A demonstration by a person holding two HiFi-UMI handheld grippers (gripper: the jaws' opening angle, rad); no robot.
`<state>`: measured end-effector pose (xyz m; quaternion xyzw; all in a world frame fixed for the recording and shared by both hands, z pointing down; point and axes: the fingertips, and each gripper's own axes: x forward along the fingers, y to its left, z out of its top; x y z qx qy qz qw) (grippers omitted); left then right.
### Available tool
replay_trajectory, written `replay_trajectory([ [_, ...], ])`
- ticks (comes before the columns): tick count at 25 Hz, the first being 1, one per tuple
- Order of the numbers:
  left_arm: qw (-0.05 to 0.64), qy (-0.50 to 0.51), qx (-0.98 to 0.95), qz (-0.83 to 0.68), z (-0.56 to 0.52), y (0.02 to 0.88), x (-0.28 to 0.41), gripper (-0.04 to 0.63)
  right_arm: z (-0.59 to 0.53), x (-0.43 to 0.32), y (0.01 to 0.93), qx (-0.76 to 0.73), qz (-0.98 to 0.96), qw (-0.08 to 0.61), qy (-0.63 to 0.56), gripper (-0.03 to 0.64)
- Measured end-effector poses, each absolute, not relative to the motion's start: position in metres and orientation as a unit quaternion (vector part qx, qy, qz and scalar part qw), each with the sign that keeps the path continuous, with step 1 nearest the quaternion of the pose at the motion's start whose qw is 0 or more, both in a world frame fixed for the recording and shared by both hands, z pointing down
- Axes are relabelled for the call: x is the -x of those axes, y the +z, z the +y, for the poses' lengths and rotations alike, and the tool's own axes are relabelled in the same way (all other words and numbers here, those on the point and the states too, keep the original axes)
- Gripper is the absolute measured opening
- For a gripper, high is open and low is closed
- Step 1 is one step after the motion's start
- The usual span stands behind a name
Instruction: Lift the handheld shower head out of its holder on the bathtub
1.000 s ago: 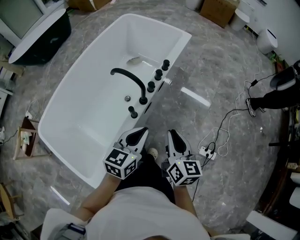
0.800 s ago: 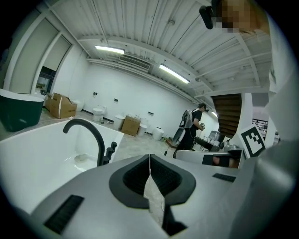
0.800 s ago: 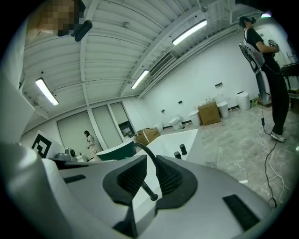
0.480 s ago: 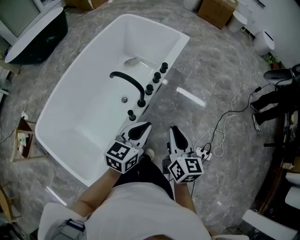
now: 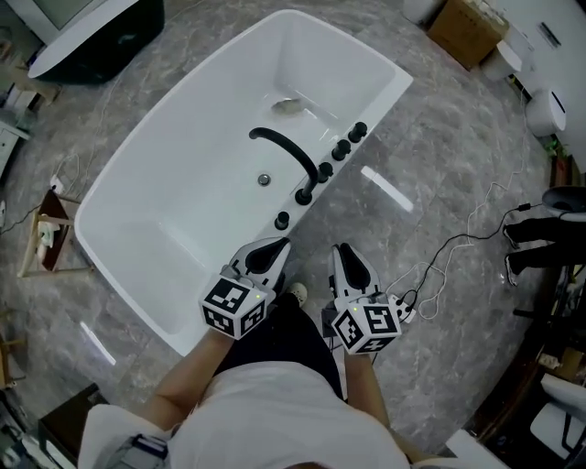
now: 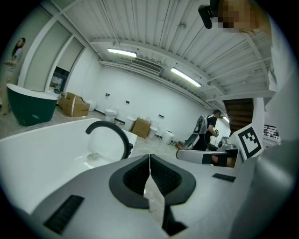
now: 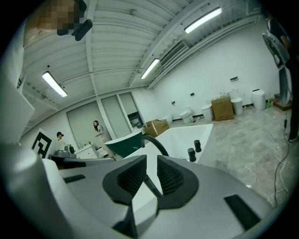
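Note:
A white bathtub [image 5: 174,137] lies ahead of me on the marble floor. A row of black fittings [image 5: 324,171] stands on its near rim, with a curved black spout [image 5: 287,151] arching over the basin. I cannot tell which fitting is the shower head. The nearest black fitting [image 5: 282,221] stands just beyond my left gripper [image 5: 275,245], which is shut and empty. My right gripper [image 5: 341,249] is beside it over the floor, shut with nothing in it. The spout [image 6: 110,135] shows past the left gripper [image 6: 149,156]. Two knobs [image 7: 191,154] show past the right gripper [image 7: 150,161].
A power strip with trailing cables [image 5: 403,307] lies on the floor right of my right hand. A dark green tub [image 5: 101,37] stands at the upper left, a cardboard box [image 5: 467,27] at the upper right, a wooden stand [image 5: 50,238] at the left. A person's legs [image 5: 549,247] are at the right edge.
Both grippers have moved forward together toward the tub's rim. The nearest black fitting now sits closer to the left gripper's tip. Both stay shut.

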<state>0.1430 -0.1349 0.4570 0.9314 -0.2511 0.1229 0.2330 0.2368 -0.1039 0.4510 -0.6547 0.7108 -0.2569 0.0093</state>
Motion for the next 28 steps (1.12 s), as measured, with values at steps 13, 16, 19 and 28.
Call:
replay_trajectory([
  [13, 0.269, 0.118, -0.882, -0.368, -0.169, 0.491, -0.06, 0.012, -0.171, -0.162, 0.493, 0.556, 0.784, -0.075, -0.265, 0.055],
  [16, 0.281, 0.116, -0.874, -0.379, -0.165, 0.5, -0.05, 0.012, -0.176, -0.149, 0.509, 0.543, 0.792, -0.113, -0.255, 0.179],
  [19, 0.296, 0.118, -0.867, -0.384, -0.163, 0.516, -0.045, 0.012, -0.183, -0.14, 0.531, 0.532, 0.793, -0.138, -0.261, 0.239],
  [28, 0.326, 0.127, -0.853, -0.388, -0.168, 0.563, -0.038, 0.012, -0.206, -0.144, 0.595, 0.537, 0.779, -0.186, -0.264, 0.245],
])
